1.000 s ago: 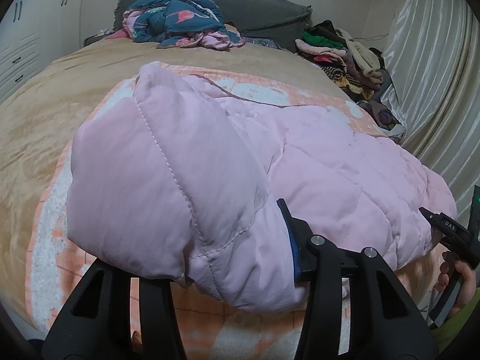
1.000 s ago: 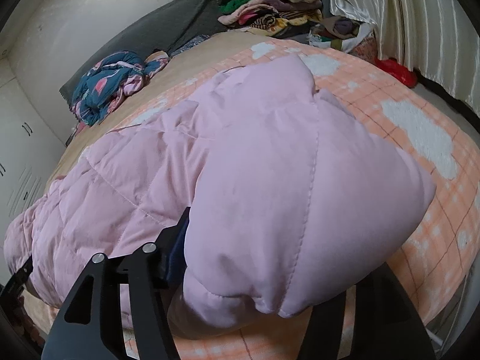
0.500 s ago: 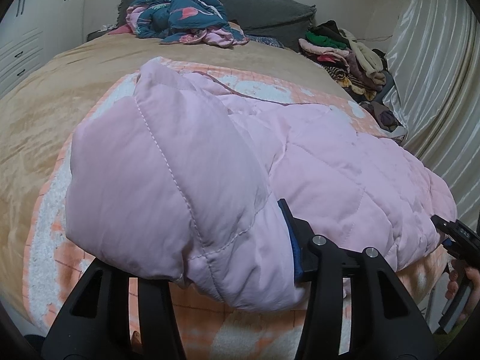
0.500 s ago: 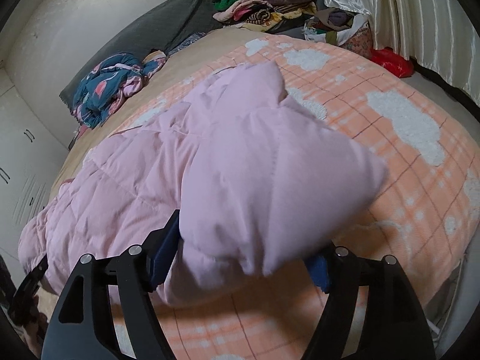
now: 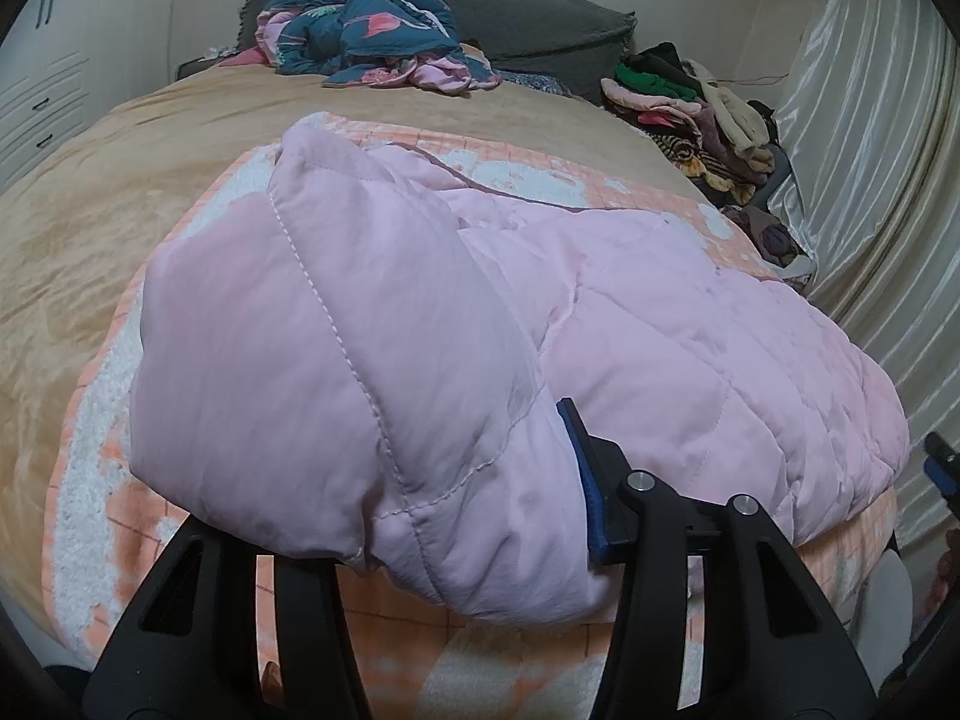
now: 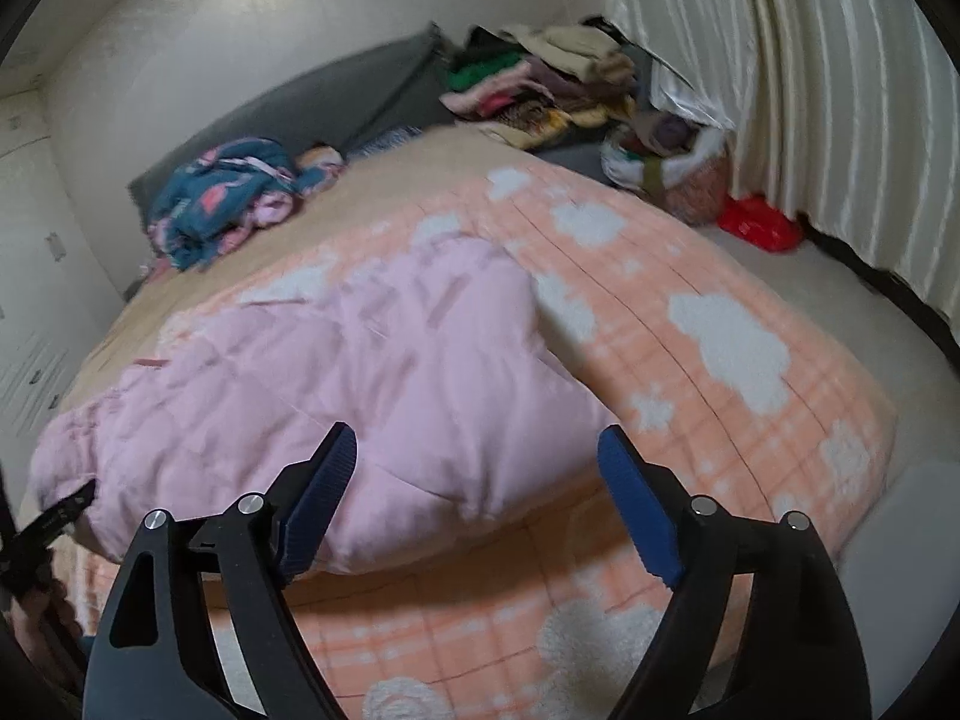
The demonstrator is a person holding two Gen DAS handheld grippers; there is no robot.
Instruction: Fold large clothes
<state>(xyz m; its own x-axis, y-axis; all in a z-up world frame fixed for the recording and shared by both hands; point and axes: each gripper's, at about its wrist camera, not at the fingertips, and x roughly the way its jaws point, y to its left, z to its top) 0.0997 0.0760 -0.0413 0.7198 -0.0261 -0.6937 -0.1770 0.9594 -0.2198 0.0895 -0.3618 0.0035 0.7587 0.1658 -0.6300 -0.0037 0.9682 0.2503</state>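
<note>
A pink quilted jacket (image 5: 660, 312) lies across an orange checked blanket (image 6: 720, 360) on the bed. My left gripper (image 5: 408, 498) is shut on a thick folded end of the jacket; only its right blue pad (image 5: 579, 480) shows, the other is under the cloth. My right gripper (image 6: 477, 444) hangs above the other end of the jacket (image 6: 360, 372) with its jaws opening. Both blue pads are clear of the cloth, and nothing is pressed between them. The right gripper's tip (image 5: 939, 462) shows at the edge of the left wrist view.
A blue and pink heap of clothes (image 5: 366, 30) lies by the grey headboard (image 5: 540, 18). A stack of clothes (image 5: 690, 102) and a full bag (image 6: 666, 174) stand beside the curtain (image 6: 810, 90). A red bag (image 6: 759, 228) lies on the floor. White cupboards (image 5: 48, 60) stand left.
My right gripper let go of the jacket's folded end, opened wide and drew back upward. The end now rests on the blanket. The left gripper and its hold stayed the same.
</note>
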